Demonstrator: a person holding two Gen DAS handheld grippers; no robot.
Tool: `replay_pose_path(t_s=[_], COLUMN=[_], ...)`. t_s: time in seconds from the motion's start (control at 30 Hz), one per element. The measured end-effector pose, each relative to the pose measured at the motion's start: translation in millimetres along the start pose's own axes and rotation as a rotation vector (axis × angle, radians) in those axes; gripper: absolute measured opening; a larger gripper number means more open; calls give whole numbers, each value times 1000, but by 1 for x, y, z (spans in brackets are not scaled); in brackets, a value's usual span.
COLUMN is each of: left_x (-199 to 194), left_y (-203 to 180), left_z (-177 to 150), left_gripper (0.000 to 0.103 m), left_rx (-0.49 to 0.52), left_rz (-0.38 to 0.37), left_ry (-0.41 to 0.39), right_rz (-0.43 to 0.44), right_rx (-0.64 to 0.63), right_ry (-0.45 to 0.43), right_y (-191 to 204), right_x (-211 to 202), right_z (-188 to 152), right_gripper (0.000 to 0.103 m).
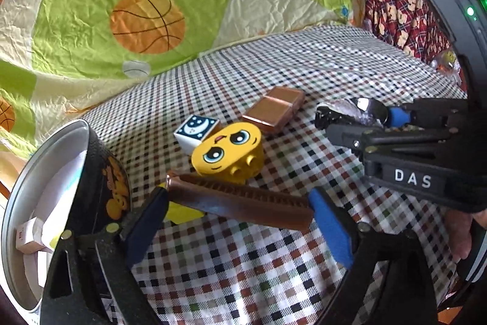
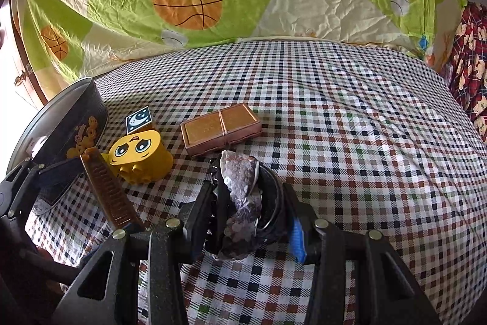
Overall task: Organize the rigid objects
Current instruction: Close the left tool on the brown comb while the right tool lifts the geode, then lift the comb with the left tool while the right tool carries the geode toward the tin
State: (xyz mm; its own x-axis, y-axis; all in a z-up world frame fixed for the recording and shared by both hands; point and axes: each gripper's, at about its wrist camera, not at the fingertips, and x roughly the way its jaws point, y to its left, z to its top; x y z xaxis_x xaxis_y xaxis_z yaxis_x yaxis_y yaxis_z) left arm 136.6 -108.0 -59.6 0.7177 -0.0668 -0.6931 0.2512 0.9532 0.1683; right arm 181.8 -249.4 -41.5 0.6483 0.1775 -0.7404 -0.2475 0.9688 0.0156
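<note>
Brown comb (image 1: 240, 201) lies on the checked cloth (image 1: 274, 264) between the wide-open left gripper (image 1: 240, 221) pads, apparently untouched, near the yellow face block (image 1: 228, 151). Right gripper (image 2: 249, 215) clamps a black-and-purple sparkly object (image 2: 243, 203). Round tin (image 1: 45, 188) far left.

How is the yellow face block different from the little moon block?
The yellow face block is bigger than the moon block. The face block has a rounded outline and round studs on its side; the moon block is squarish and white with a dark blue picture. One shows cartoon eyes, the other a moon and stars. Both are toy blocks, close together on the checked cloth.
</note>
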Motion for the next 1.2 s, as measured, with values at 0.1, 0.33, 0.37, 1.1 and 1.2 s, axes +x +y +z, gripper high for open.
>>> replay_pose_path(t_s=[0.1,0.33,0.37,1.1,1.2], left_x=[-1,-11,-14,-50,-54], left_y=[3,8,9,30,31], left_z=[0,0,0,-10,-11], left_gripper=[94,94,94,94,94], left_rx=[-7,-37,-44,-158,-167], left_rz=[-18,-6,4,82,93], left_ry=[-3,-53,-69,-260,-280], right_rz=[-7,-3,-3,-17,-24], right_rx=[-9,6,6,-25,-37], right_ry=[-3,-13,-18,-204,-233], right_y=[1,-1,0,7,10], right_x=[-1,-2,-3,-36,-41], right_z=[-1,-1,-1,-10,-11], right_gripper=[47,47,47,47,47])
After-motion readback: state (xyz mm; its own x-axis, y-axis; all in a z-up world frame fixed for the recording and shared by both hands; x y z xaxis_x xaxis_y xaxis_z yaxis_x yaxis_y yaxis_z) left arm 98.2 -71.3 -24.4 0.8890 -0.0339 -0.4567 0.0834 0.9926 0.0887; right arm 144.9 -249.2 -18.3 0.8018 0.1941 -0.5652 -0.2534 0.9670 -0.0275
